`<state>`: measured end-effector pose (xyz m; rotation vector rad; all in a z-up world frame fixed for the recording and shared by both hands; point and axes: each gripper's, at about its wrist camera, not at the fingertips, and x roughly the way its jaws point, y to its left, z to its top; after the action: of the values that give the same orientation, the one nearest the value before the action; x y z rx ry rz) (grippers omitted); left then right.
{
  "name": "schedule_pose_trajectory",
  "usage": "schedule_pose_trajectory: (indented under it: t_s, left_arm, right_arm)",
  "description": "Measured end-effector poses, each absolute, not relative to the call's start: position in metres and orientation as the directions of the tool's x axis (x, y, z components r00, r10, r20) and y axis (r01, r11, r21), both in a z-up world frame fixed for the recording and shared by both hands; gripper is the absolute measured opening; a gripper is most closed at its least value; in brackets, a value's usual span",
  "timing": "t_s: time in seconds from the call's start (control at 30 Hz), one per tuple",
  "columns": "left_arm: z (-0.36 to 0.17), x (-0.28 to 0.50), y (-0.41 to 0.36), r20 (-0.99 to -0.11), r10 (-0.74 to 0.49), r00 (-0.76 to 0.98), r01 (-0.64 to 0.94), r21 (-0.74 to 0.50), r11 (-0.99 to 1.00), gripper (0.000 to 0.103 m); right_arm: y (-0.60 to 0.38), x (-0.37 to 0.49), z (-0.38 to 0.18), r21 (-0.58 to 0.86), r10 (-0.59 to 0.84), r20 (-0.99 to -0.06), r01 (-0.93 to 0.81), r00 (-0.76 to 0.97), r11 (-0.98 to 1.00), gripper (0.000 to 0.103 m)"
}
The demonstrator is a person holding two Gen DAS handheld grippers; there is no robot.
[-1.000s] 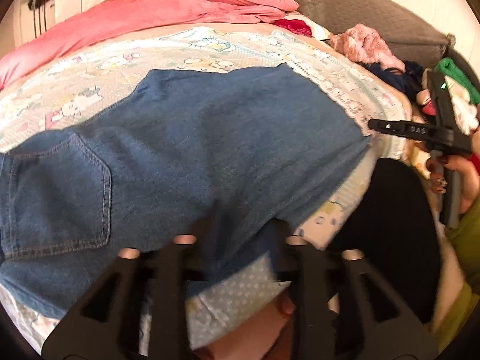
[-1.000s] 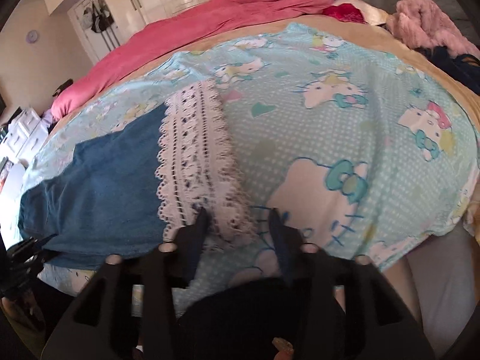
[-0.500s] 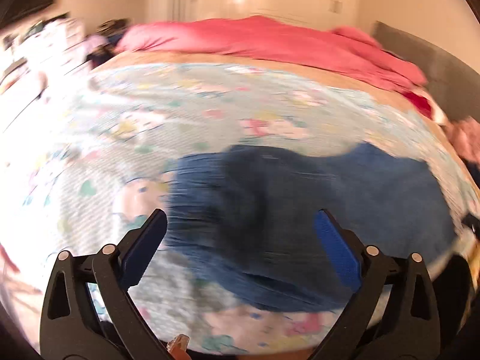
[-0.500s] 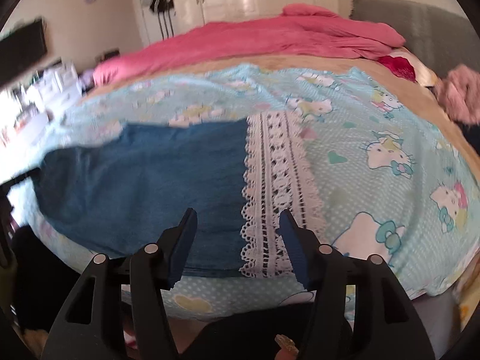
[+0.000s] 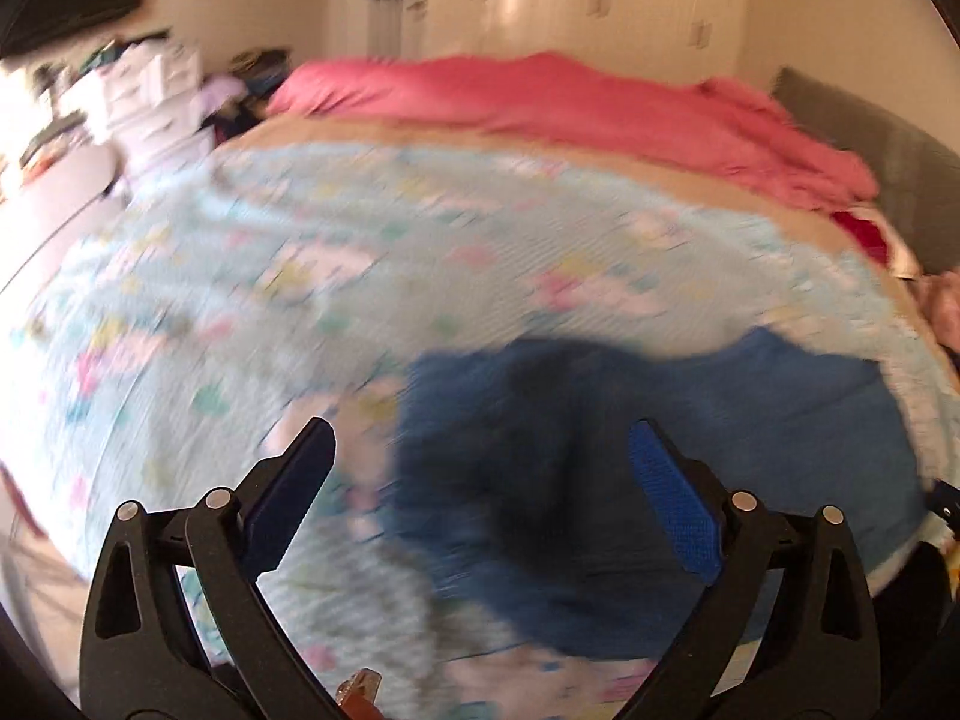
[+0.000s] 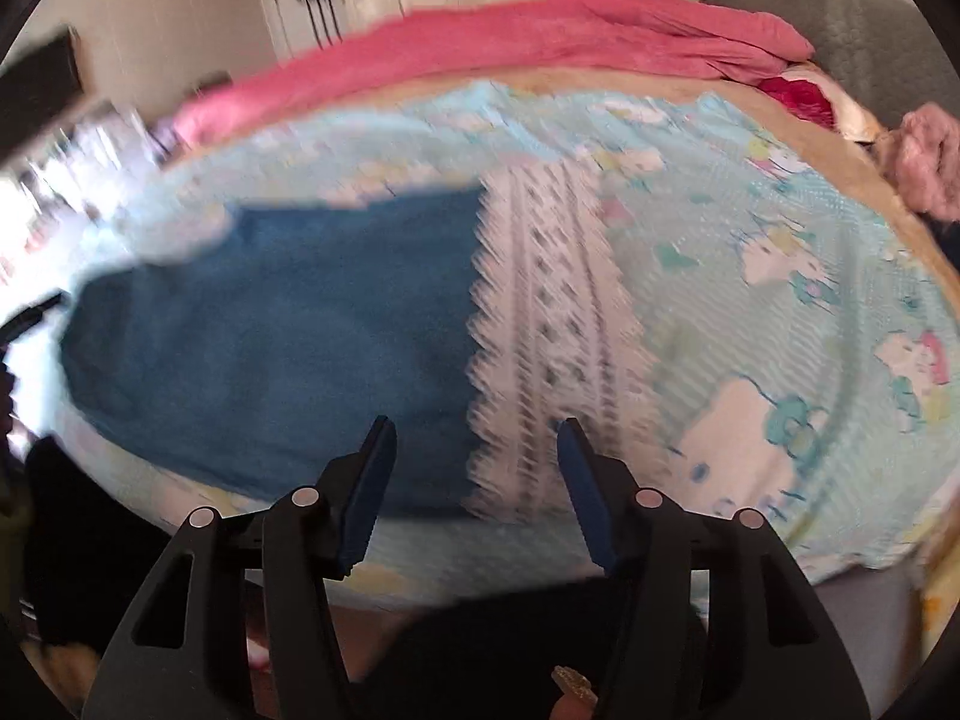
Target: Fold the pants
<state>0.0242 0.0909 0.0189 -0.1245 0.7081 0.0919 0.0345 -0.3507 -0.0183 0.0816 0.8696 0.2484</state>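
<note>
The left gripper (image 5: pixel 480 486) stands released, jaws spread to full width, hovering above the waist end of the pants (image 5: pixel 630 480) with nothing between the pads. The right gripper (image 6: pixel 474 480) is also released, jaws about half spread, over the lace hem (image 6: pixel 546 330) and clear of it. Both jaws have just been opening and hold no cloth. The pants (image 6: pixel 270 330) lie flat on the bed (image 6: pixel 780 330), near its front edge, long axis parallel to that edge: waist toward the left gripper, hem toward the right. For the next fold, pinch both layers squarely at matching corners, lift evenly, and lay hem onto waist without dragging. Beyond lies a pink blanket (image 6: pixel 570 36).
</note>
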Motion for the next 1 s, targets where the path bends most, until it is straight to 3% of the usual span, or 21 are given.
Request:
schedule_pose_trajectory:
  t_s: [0.07, 0.33, 0.57, 0.6, 0.63, 0.7, 0.73, 0.87, 1.0]
  left_arm:
    - [0.035, 0.034, 0.065, -0.638, -0.029, 0.769, -0.037, -0.090, 0.995, 0.093]
    - [0.031, 0.119, -0.044, -0.718, -0.268, 0.642, 0.259, -0.126, 0.958, 0.093]
    - [-0.023, 0.195, -0.081, -0.836, -0.200, 0.512, 0.261, -0.070, 0.963, 0.093]
    - [-0.028, 0.200, -0.082, -0.847, -0.207, 0.489, 0.263, -0.083, 0.961, 0.086]
    - [-0.036, 0.205, -0.081, -0.858, -0.221, 0.463, 0.261, -0.106, 0.959, 0.066]
    - [-0.043, 0.208, -0.085, -0.861, -0.255, 0.439, 0.258, -0.150, 0.954, 0.037]
    - [-0.041, 0.209, -0.088, -0.857, -0.264, 0.442, 0.275, -0.150, 0.950, 0.004]
    - [-0.026, 0.211, -0.095, -0.818, -0.242, 0.523, 0.292, -0.095, 0.952, 0.001]
    - [-0.047, 0.219, -0.095, -0.836, -0.208, 0.507, 0.278, -0.070, 0.958, 0.006]
  right_arm:
    - [-0.345, 0.036, -0.007, 0.180, 0.272, -0.716, -0.207, 0.642, 0.962, 0.061]
    - [-0.317, 0.068, -0.005, 0.136, 0.273, -0.721, -0.256, 0.637, 0.957, 0.062]
    - [-0.336, 0.074, -0.031, 0.171, 0.248, -0.765, -0.184, 0.594, 0.968, 0.062]
    - [-0.338, 0.073, -0.032, 0.175, 0.250, -0.764, -0.182, 0.595, 0.968, 0.062]
    - [-0.339, 0.072, -0.033, 0.181, 0.256, -0.762, -0.184, 0.595, 0.966, 0.062]
    - [-0.341, 0.071, -0.035, 0.195, 0.265, -0.758, -0.182, 0.596, 0.964, 0.062]
    - [-0.341, 0.070, -0.035, 0.198, 0.268, -0.757, -0.181, 0.596, 0.963, 0.062]
    - [-0.345, 0.068, -0.037, 0.229, 0.286, -0.751, -0.171, 0.596, 0.958, 0.062]
    - [-0.347, 0.068, -0.036, 0.248, 0.298, -0.750, -0.167, 0.590, 0.954, 0.062]
